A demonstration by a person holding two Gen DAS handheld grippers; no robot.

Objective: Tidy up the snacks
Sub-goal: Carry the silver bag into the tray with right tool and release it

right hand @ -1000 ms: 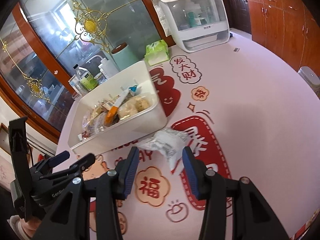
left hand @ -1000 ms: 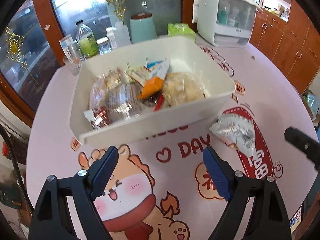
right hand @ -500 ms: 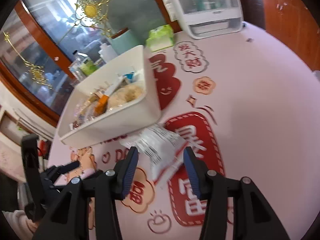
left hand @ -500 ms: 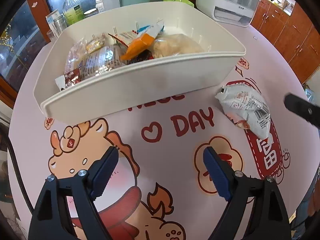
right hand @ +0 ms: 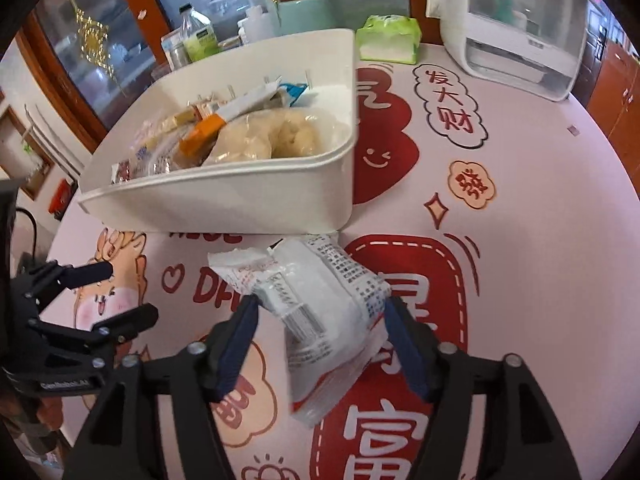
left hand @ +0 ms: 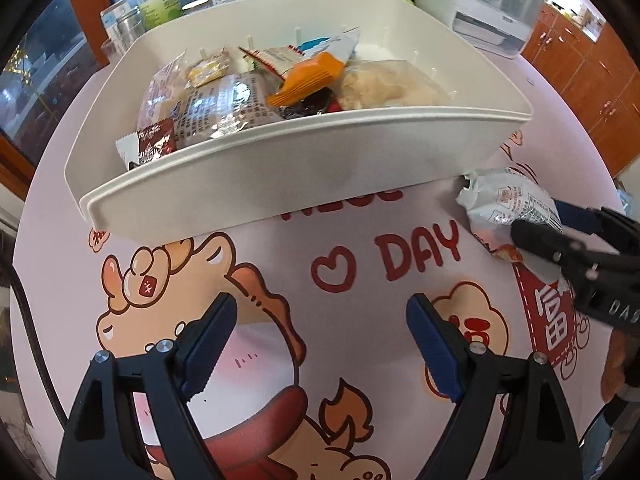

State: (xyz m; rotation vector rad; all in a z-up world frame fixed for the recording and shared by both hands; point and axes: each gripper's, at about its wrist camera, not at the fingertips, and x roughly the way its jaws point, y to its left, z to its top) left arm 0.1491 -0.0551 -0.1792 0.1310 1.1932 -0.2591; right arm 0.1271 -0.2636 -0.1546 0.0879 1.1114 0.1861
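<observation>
Snack packet (left hand: 506, 204) far end behind right tongs (left hand: 560, 224); bin (right hand: 240, 200) rim hides lower snacks, seemingly.

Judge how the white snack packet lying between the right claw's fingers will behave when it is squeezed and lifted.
The white snack packet looks crinkled and puffy, so it will probably yield and crumple rather than stay stiff. Its glossy film may slip between the right claw's open fingers. It seems light for its size, and its loose lower end will likely droop when lifted.
</observation>
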